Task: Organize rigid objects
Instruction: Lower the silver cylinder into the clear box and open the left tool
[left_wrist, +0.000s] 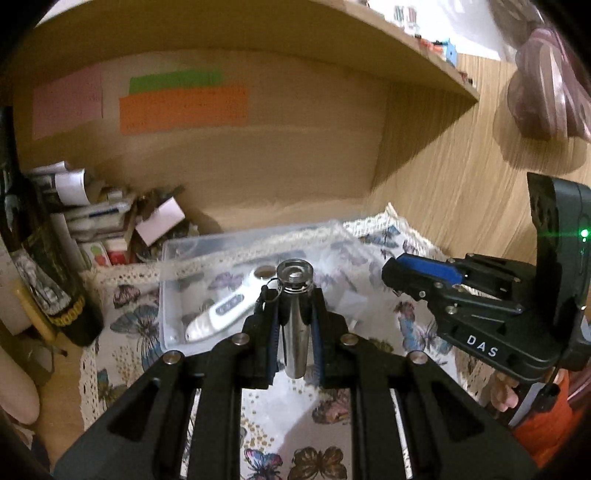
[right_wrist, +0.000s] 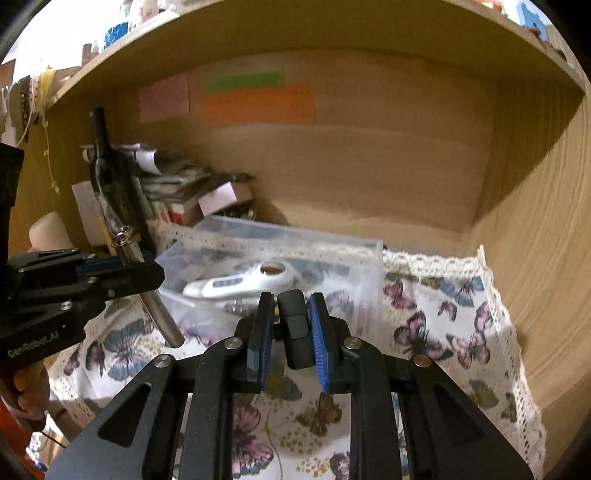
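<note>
I work inside a wooden shelf alcove; its right wall and the shelf board overhead hem me in, with bare room far right. The butterfly-print cloth with lace edging covers the floor. The clear plastic box, left of centre, holds a white handheld gadget, blurred. My left gripper clamps a shiny steel cylinder; my right gripper pinches a small black block, its underside hidden.
</note>
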